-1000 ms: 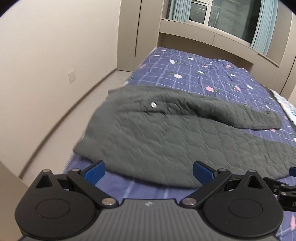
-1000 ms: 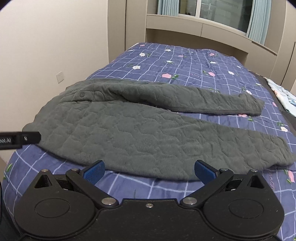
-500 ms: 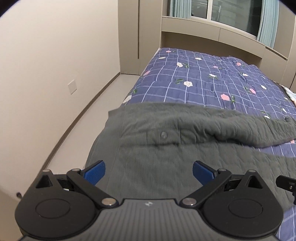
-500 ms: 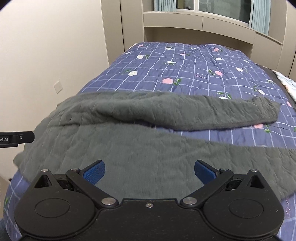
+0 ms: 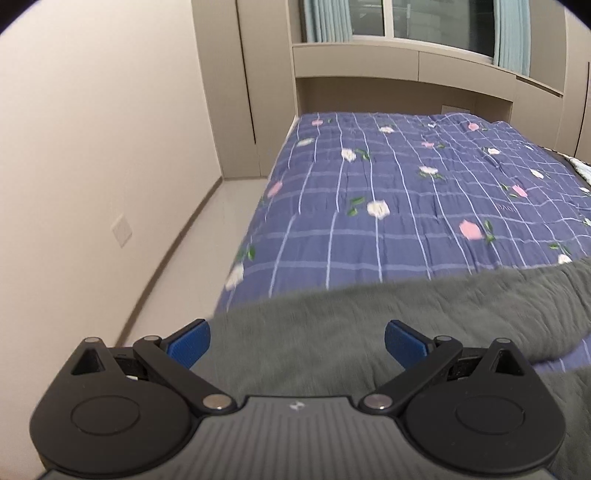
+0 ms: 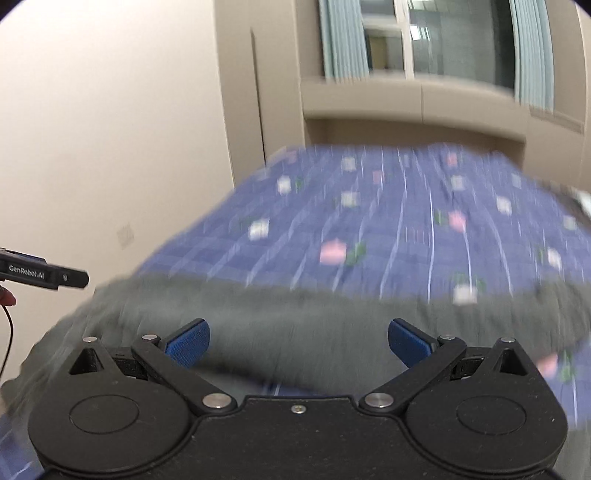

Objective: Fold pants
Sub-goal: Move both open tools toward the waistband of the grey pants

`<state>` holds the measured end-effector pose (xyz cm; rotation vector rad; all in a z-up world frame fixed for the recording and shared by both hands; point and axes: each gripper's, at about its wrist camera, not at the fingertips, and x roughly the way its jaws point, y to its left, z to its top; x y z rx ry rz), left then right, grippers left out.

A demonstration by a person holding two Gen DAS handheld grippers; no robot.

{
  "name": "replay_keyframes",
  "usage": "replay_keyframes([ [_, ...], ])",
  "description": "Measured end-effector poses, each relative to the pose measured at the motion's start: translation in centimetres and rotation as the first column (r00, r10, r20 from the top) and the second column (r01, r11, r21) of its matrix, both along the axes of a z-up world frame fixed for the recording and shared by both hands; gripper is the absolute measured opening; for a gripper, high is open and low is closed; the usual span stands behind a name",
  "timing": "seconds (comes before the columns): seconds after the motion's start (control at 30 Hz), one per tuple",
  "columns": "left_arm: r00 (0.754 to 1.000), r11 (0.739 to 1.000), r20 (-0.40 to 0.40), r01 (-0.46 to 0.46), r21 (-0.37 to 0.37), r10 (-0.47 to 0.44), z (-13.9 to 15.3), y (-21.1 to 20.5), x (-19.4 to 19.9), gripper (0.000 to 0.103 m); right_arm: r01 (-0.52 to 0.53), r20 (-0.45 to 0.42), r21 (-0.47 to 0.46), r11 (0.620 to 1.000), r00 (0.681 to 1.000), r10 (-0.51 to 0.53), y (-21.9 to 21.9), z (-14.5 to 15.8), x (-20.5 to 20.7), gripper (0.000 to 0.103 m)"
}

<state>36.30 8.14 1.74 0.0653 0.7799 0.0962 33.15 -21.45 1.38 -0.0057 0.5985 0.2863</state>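
The grey quilted pants (image 5: 369,325) are lying on the near end of the bed (image 5: 388,206), spread crosswise, so the long axis runs left to right across both views instead of up toward the window (image 5: 439,22). In the left wrist view the fabric edge starts right by the left side of the mattress, just past the left blue pad, and carries on out of frame on the right. A strip of the purple checked bedspread peeks through on the lower right, between two runs of grey cloth, probably the gap between the legs, but I can't say for sure.

The left gripper (image 5: 297,341) has its jaws spread wide, nothing pinched, with pants fabric filling the space between the pads. The right gripper (image 6: 299,341) is the same: wide open, holding nothing, grey cloth in front of and under the fingers.

The right wrist view is badly smeared, so the flowers on the bedspread are just blobs and the pants have no readable texture. Waistband, button and cuffs aren't visible in either shot. The black tip of the other gripper, with "GenRobot.AI" on it, pokes in at the left edge of that view, beside a fingertip (image 6: 8,297) and a thin cable (image 6: 8,339).
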Motion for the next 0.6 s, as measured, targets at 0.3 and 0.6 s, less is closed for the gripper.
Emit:
replay_keyframes([
  [0.3,0.999,0.997,0.009,0.043,0.060,-0.043,-1.3,1.1,4.0,0.103,-0.248,0.016,-0.055,0.967,0.968,0.249,0.0,-0.6,6.7,0.103],
  [0.6,0.976,0.976,0.021,0.217,0.028,-0.218,-3.5,2.5,8.2,0.103,-0.473,-0.112,-0.099,0.875,0.879,0.463,0.4,-3.4,13.0,0.103],
])
